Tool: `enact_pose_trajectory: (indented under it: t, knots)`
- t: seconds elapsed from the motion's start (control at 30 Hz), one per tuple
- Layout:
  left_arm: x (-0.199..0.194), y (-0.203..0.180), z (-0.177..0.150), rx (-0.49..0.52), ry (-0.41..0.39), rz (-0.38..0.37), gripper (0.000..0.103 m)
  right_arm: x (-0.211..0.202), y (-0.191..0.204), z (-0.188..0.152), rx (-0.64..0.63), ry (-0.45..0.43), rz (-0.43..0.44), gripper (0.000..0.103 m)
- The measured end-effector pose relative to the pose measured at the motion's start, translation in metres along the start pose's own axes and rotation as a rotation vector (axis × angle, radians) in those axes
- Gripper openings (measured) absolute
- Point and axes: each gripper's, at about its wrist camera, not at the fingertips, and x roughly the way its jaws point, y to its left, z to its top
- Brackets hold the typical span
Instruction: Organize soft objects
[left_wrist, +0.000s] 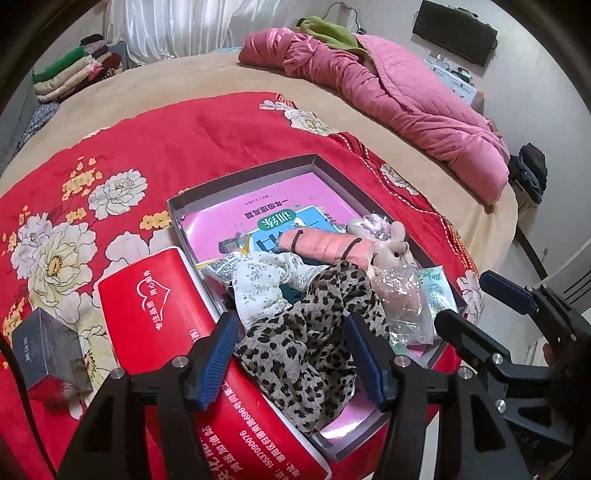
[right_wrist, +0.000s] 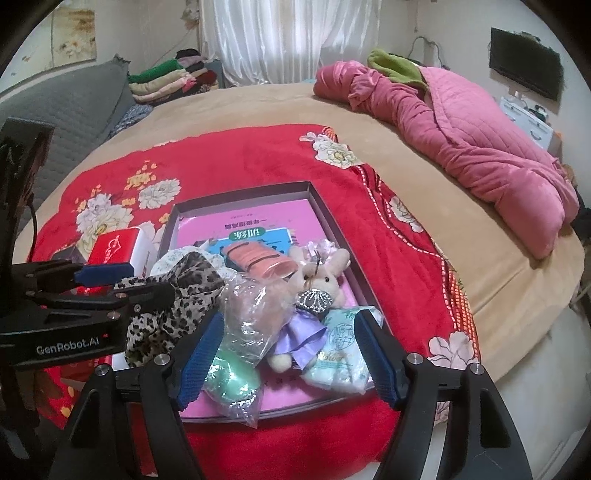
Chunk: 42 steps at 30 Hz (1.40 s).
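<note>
A shallow grey box (left_wrist: 240, 177) lies on the red flowered blanket, with a pink book in its bottom. A leopard-print cloth (left_wrist: 306, 343) drapes over the box's near corner, between the fingers of my left gripper (left_wrist: 291, 354); the pads stand apart from it, so the gripper is open. Behind it lie a white floral cloth (left_wrist: 266, 277) and a salmon roll (left_wrist: 321, 247). My right gripper (right_wrist: 288, 354) is open over a plush bunny (right_wrist: 317, 284), a clear bag (right_wrist: 243, 314) with something green in it, and a tissue packet (right_wrist: 340, 350). It holds nothing.
A red pack (left_wrist: 155, 306) lies against the box's left side, with a small grey carton (left_wrist: 48, 350) beside it. A pink quilt (right_wrist: 480, 147) is heaped at the far right of the bed. Folded clothes (right_wrist: 166, 81) are stacked at the far left.
</note>
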Motion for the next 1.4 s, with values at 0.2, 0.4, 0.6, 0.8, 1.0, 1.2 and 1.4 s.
enact_pose_trajectory:
  t: [0.2,0.4,0.6,0.8,1.0,1.2,1.4]
  knots:
    - [-0.008,0.001,-0.003,0.009,-0.016,0.021,0.071,-0.002,0.006,-0.001,-0.011,0.001,-0.030,0.075]
    - [-0.026,0.006,-0.012,0.013,-0.052,0.055,0.079,-0.018,0.012,-0.004,0.027,-0.032,-0.055,0.078]
    - [-0.054,0.012,-0.026,0.019,-0.101,0.091,0.080,-0.041,0.015,-0.017,0.115,-0.048,-0.065,0.079]
    - [-0.084,0.018,-0.047,0.008,-0.126,0.086,0.081,-0.069,0.039,-0.032,0.112,-0.070,-0.124,0.079]
    - [-0.114,0.024,-0.073,0.007,-0.140,0.105,0.081,-0.095,0.060,-0.051,0.182,-0.068,-0.108,0.081]
    - [-0.136,0.033,-0.098,-0.018,-0.154,0.112,0.081,-0.113,0.081,-0.072,0.220,-0.081,-0.102,0.081]
    - [-0.147,0.043,-0.120,-0.054,-0.153,0.127,0.081,-0.123,0.100,-0.083,0.211,-0.101,-0.107,0.081]
